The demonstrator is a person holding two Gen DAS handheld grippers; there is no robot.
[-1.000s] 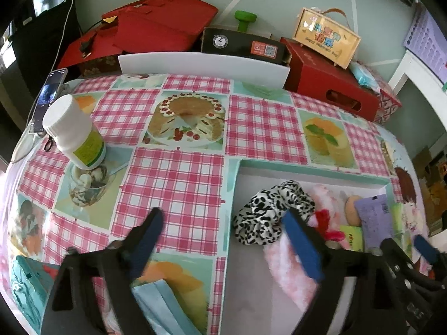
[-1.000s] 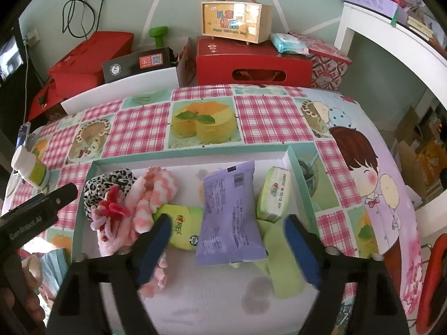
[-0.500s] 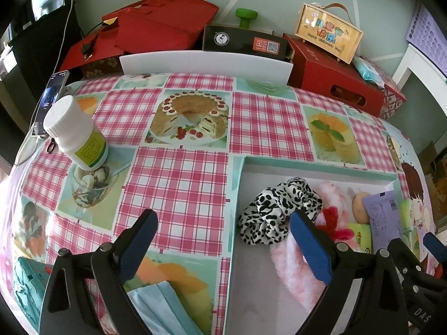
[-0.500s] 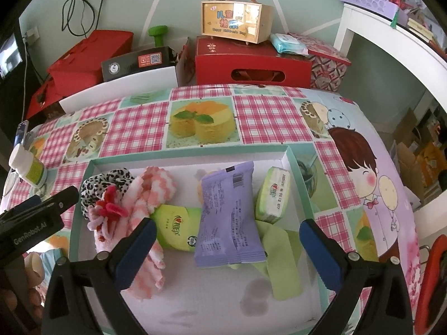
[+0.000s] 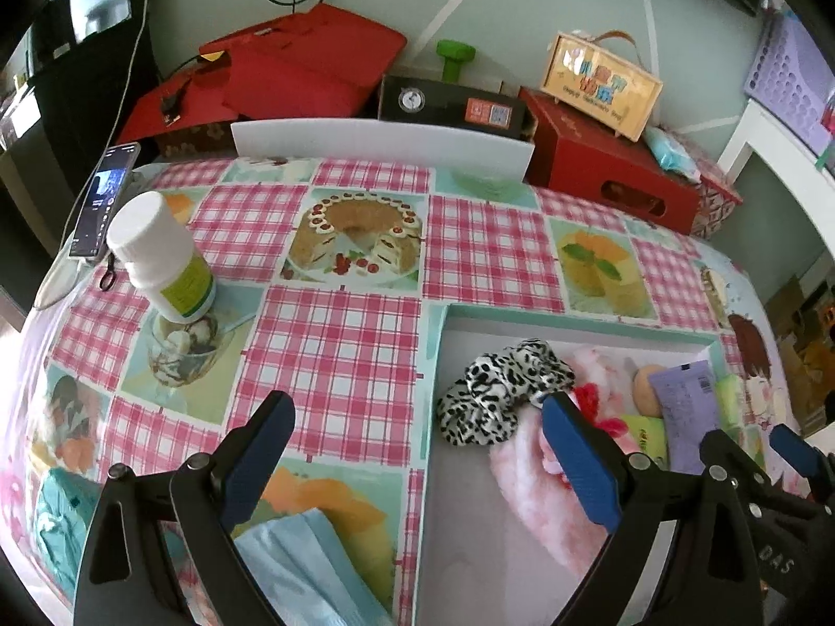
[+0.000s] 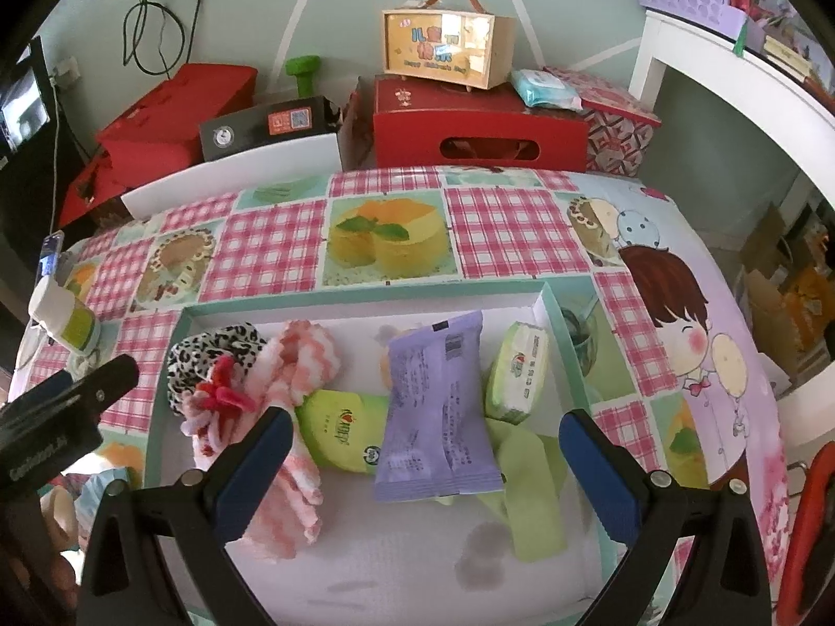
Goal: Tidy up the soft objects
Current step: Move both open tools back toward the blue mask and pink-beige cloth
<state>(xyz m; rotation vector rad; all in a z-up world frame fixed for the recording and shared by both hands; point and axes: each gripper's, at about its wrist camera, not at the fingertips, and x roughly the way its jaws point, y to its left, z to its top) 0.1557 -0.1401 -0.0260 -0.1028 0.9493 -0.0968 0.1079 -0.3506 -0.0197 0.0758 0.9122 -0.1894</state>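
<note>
A shallow tray (image 6: 566, 360) (image 5: 437, 344) with a teal rim holds a black-and-white scrunchie (image 5: 496, 391) (image 6: 209, 352), a pink fluffy cloth (image 6: 292, 365) (image 5: 527, 490), a red hair tie (image 6: 219, 396), a purple packet (image 6: 438, 407), a green pouch (image 6: 339, 430) and a green tissue pack (image 6: 519, 370). My left gripper (image 5: 417, 464) is open and empty, straddling the tray's left rim. My right gripper (image 6: 428, 469) is open and empty above the tray's front. A light blue cloth (image 5: 308, 568) lies under the left gripper.
A white bottle (image 5: 162, 261) stands at the table's left, with a phone (image 5: 104, 198) behind it. Red boxes (image 6: 480, 125), a black box (image 6: 266, 125) and a wooden case (image 6: 446, 49) line the back. A white board (image 5: 381, 143) stands at the far edge.
Both grippers have pulled back and risen a little. The right gripper's fingers have spread wider. The objects in the tray have not moved.
</note>
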